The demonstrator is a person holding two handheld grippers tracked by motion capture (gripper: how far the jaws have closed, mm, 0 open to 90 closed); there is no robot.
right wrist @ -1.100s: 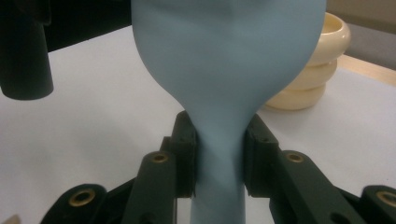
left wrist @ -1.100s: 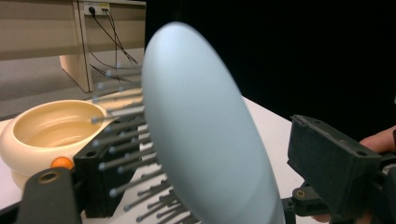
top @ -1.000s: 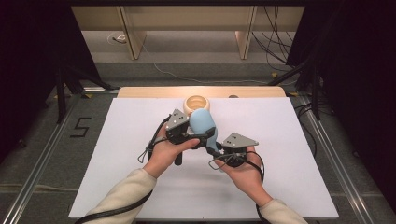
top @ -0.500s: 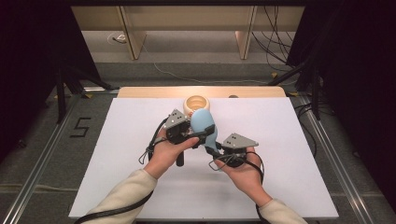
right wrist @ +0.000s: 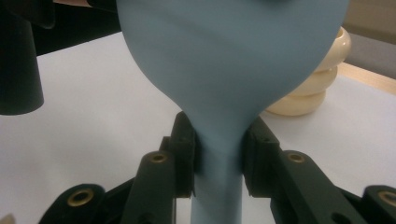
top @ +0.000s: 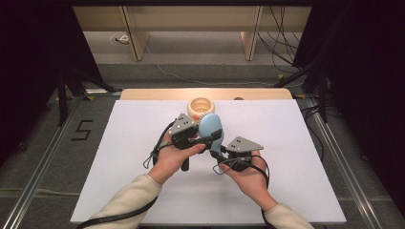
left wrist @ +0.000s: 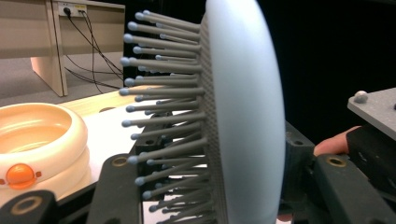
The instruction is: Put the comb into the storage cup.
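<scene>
The high view shows a light blue hairbrush (top: 210, 128) held in the air above the white desk (top: 296, 157), just in front of a cream ringed container (top: 200, 107) that stands at the far edge of the desk. The left gripper (top: 205, 138) comes to the brush from the left and its jaws have just been closing on the head of the brush; they now clamp it. In the left gripper view the head (left wrist: 243, 107) stands on edge between the two black jaws, with the grey bristles (left wrist: 163, 116) pointing to the left, toward the cream container (left wrist: 42, 140), which has a small orange button (left wrist: 19, 174) on its side. The right gripper (top: 223, 153) is on the near side of the brush, further from the container, and it holds the handle. In the right gripper view its two jaws press on the narrow neck of the brush (right wrist: 219, 154) from both sides, and the smooth back of the head rises above them; the container (right wrist: 322, 79) is seen behind the brush at the right. Both hands are close together, with cream sleeves (top: 129, 200) coming from the near edge of the desk.
</scene>
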